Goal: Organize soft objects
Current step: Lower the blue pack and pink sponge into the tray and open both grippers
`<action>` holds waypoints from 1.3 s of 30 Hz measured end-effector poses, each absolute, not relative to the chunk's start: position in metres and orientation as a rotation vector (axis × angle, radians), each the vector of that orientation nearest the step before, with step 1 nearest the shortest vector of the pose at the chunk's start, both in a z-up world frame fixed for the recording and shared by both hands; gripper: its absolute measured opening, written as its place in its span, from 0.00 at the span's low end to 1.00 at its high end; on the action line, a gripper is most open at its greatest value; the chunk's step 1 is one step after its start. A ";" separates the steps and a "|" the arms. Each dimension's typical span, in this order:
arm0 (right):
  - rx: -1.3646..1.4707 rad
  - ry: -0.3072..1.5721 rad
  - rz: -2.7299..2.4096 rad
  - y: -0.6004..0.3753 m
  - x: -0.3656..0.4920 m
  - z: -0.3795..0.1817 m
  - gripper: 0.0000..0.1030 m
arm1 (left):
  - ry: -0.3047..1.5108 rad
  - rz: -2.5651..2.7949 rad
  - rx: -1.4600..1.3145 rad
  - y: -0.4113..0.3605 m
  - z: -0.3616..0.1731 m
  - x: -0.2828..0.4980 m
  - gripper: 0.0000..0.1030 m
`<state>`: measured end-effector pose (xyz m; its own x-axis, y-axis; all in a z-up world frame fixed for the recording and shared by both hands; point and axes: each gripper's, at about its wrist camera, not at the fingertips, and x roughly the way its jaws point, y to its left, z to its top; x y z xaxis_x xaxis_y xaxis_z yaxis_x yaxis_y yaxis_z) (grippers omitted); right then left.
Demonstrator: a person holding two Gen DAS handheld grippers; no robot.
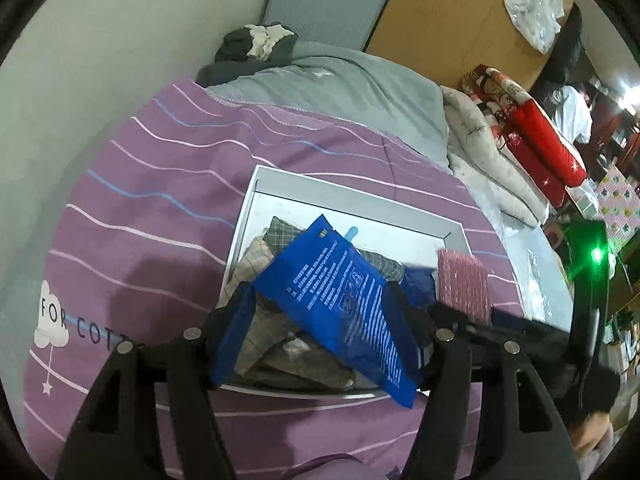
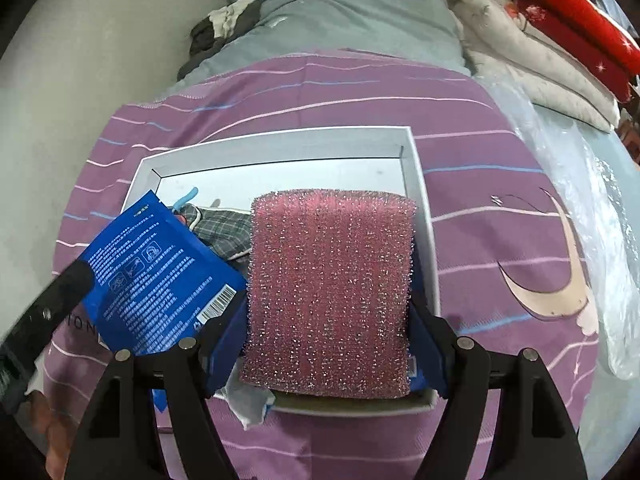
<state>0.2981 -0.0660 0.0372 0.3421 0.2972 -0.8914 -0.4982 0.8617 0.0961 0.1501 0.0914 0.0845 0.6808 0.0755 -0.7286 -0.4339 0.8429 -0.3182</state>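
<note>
A pink glittery scrubbing sponge point(image 2: 330, 292) fills the centre of the right wrist view, clamped between the two fingers of my right claw point(image 2: 328, 300), which is closed onto its sides. In the left wrist view my left claw point(image 1: 320, 300) is closed on a flat blue packet point(image 1: 344, 304) printed with pale text, held tilted across the lower centre of the frame. Both things hang above a shallow white box point(image 2: 416, 168) that sits on the bed. Inside the box, under the packet, lie folded checked cloths point(image 1: 264, 320) in grey and beige, and something dark blue point(image 1: 418, 286) toward the right side. The packet covers much of the cloth in the left view; the sponge hides the right half of the box in the right view. In the right wrist view the packet shows at the left, beside the sponge. The box rests on a purple bedspread point(image 1: 160, 200) with thin white and blue stripes. Beyond it, upper centre, lies a grey quilt point(image 1: 332, 80) with dark clothes point(image 1: 252, 46) heaped on it. A red cushion point(image 1: 536, 136) and a white duvet point(image 1: 488, 160) lie at the upper right.
</note>
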 end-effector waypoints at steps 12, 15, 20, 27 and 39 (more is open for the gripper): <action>-0.024 1.082 0.519 -0.068 0.350 0.043 0.79 | 0.760 0.244 -0.505 0.092 0.088 0.143 0.64; 0.013 1.059 0.483 -0.079 0.348 0.049 0.79 | 0.768 0.242 -0.496 0.092 0.086 0.143 0.64; -0.021 1.103 0.478 -0.085 0.326 0.054 0.62 | 0.790 0.249 -0.473 0.090 0.083 0.145 0.61; -0.035 1.200 0.485 -0.079 0.325 0.031 0.34 | 0.835 0.237 -0.425 0.087 0.081 0.144 0.52; 0.059 1.120 0.498 -0.088 0.302 0.045 0.34 | 0.835 0.144 -0.538 0.088 0.062 0.154 0.48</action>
<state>0.3020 -0.0881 0.0448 0.3383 0.4112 -0.8464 -0.3529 0.8893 0.2910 0.1539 0.0880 0.0624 0.6702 -0.0859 -0.7372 -0.3271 0.8574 -0.3973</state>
